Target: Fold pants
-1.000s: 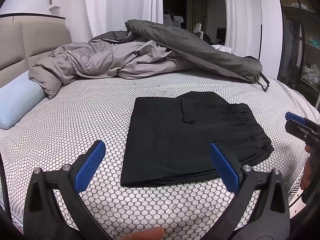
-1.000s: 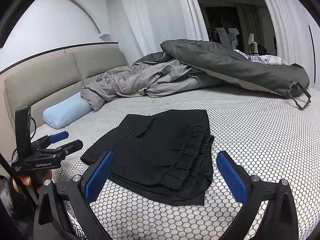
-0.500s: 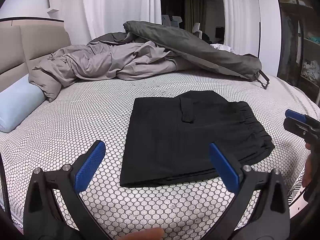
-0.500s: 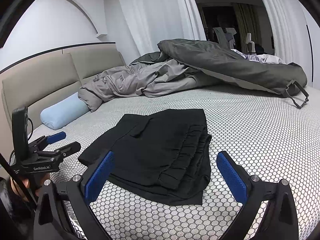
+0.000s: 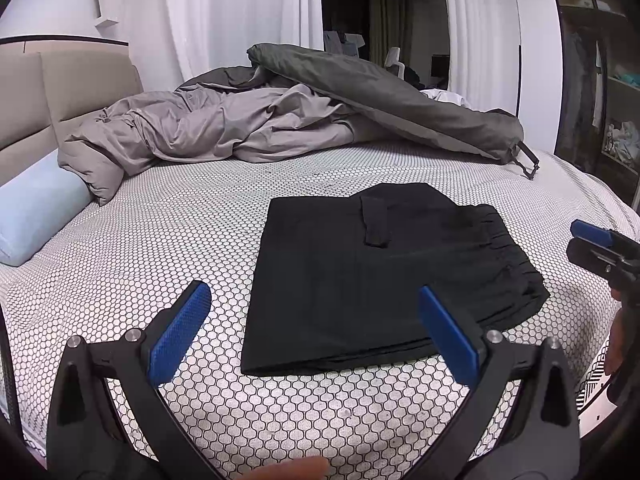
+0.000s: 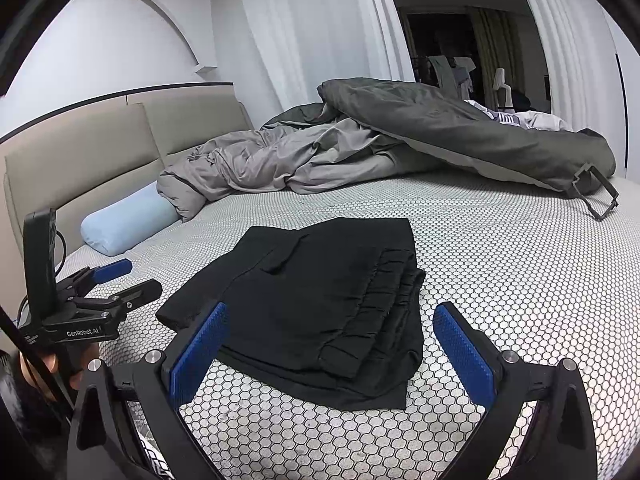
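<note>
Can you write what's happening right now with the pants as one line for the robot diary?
step: fold done | pants: folded, flat on bed | left gripper: open, empty | right gripper: open, empty

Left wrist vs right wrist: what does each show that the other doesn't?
Left wrist only: a dark shelf unit at the far right, and the right gripper seen side-on at the frame edge.

Right wrist only: the left gripper seen from the side with its GenRobot.AI label, and more of the headboard.

Both: folded black pants on the honeycomb-patterned bed, grey duvet, blue pillow, white curtains. Each camera's own gripper is open, holding nothing.
</note>
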Tool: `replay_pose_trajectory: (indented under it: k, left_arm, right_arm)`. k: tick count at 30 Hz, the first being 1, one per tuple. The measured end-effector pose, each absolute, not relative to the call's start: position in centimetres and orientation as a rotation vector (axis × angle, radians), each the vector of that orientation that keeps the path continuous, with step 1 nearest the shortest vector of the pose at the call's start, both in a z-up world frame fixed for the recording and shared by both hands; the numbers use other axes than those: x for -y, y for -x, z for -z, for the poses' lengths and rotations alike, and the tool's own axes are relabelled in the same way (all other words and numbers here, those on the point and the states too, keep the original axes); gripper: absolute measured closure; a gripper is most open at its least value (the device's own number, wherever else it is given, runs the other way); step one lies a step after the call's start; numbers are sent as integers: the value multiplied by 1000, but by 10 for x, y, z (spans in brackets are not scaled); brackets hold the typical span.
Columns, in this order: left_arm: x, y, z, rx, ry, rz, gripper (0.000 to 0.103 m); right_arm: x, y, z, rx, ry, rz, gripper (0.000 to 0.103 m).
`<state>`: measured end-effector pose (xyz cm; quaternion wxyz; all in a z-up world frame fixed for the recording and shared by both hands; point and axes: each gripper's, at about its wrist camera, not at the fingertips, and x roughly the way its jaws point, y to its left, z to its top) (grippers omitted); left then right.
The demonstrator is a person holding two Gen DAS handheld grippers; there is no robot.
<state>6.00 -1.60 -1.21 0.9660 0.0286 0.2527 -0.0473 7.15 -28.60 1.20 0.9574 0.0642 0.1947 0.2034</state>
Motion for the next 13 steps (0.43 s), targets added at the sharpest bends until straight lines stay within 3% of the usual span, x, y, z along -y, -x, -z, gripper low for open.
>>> replay_pose_trajectory:
  k: [13]
  left_arm:
    - [13,-57,10,-502,-65,106,1]
  right_arm:
    - [285,-73,-12,-396,-126,-416,0]
